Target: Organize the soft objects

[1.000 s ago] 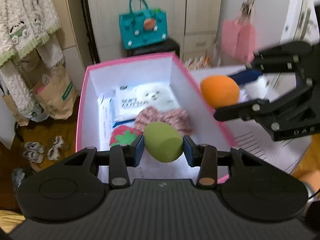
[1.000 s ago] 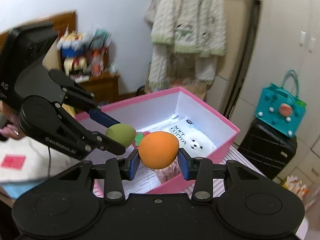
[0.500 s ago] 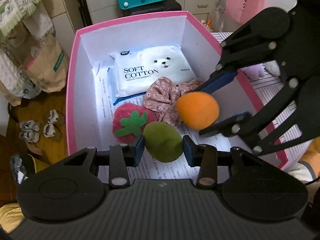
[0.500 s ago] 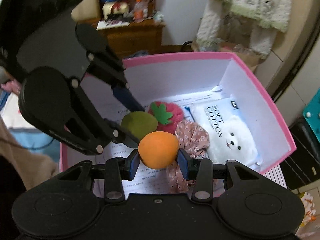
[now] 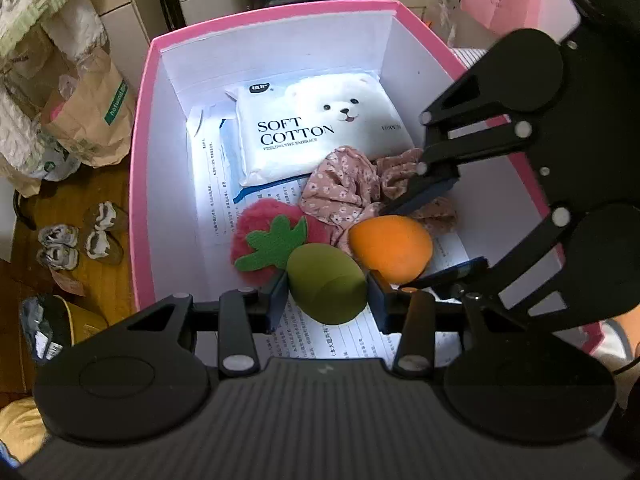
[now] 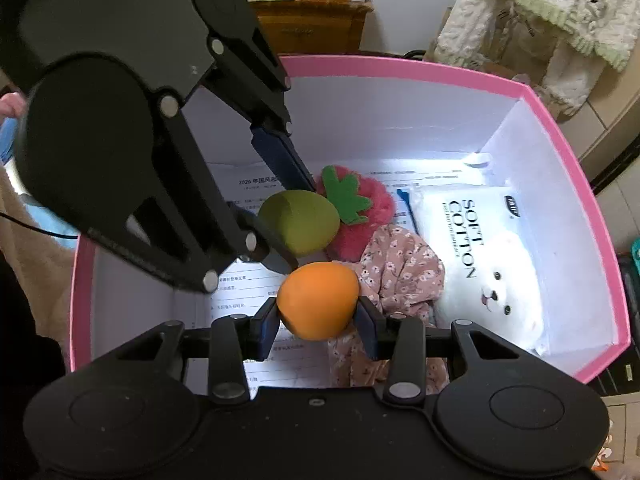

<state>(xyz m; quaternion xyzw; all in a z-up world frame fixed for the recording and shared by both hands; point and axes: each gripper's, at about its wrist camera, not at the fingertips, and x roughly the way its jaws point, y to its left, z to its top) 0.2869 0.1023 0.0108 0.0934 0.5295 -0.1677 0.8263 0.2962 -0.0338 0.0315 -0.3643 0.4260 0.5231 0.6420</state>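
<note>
My left gripper (image 5: 327, 292) is shut on an olive-green egg-shaped sponge (image 5: 326, 280), low inside the pink box (image 5: 140, 152). The sponge sits beside a red strawberry plush (image 5: 264, 232). My right gripper (image 6: 318, 316) is shut on an orange egg-shaped sponge (image 6: 318, 300), just right of the green sponge (image 6: 298, 224) and over a floral scrunchie (image 6: 400, 268). In the left wrist view the orange sponge (image 5: 390, 248) shows between the right gripper's fingers (image 5: 420, 196). The left gripper (image 6: 298, 226) fills the upper left of the right wrist view.
A white "Soft Cotton" pack (image 5: 312, 128) with a bear face lies at the box's far end on printed paper sheets (image 5: 212, 184). Outside the box, paper bags (image 5: 88, 112) and slippers (image 5: 80, 236) lie on the wooden floor. A wooden dresser (image 6: 316, 20) stands behind.
Both grippers have tilted down and sunk into the pink box with their sponges. The two sponges now sit side by side near the strawberry plush and scrunchie.
</note>
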